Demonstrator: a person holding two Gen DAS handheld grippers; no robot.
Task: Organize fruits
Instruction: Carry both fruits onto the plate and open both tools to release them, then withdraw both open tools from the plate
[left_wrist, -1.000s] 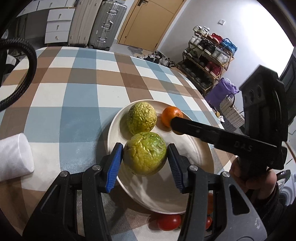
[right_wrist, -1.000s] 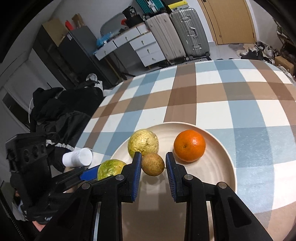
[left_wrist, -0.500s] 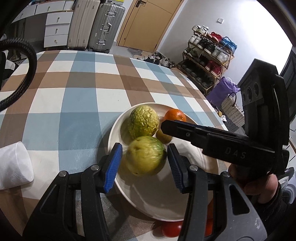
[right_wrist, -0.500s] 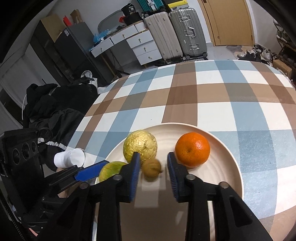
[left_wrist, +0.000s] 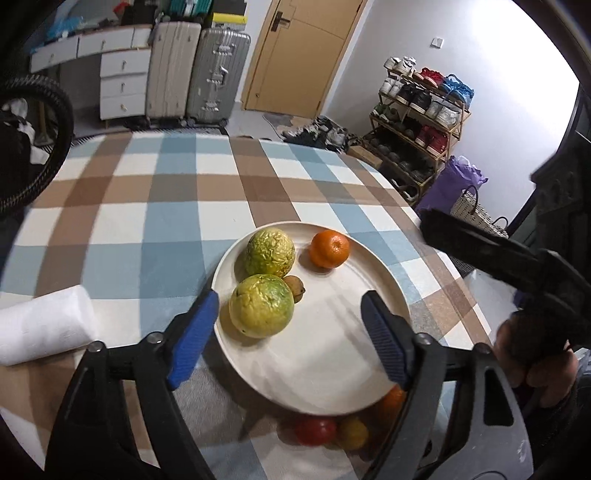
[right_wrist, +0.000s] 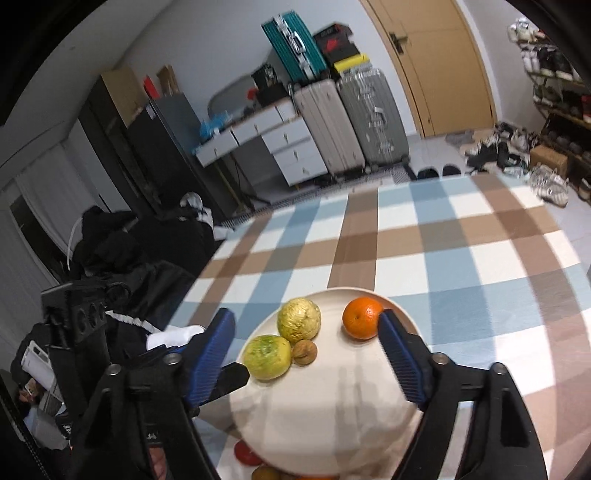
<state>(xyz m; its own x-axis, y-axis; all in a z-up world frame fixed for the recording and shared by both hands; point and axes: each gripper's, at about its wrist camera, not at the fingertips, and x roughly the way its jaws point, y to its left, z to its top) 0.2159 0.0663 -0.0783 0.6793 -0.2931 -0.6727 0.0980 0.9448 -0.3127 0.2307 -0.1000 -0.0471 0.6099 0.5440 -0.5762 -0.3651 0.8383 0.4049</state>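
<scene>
Both our grippers, left (left_wrist: 288, 332) and right (right_wrist: 306, 354), have let go: green fruit (left_wrist: 261, 305) and small brown fruit (right_wrist: 304, 352) now rest on plate (left_wrist: 369, 369); remaining fruits below the rim come next.

no readable text, labels or numbers

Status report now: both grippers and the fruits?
Left gripper open, empty. Right gripper open, empty. Four fruits on plate. More fruits beside plate.
</scene>
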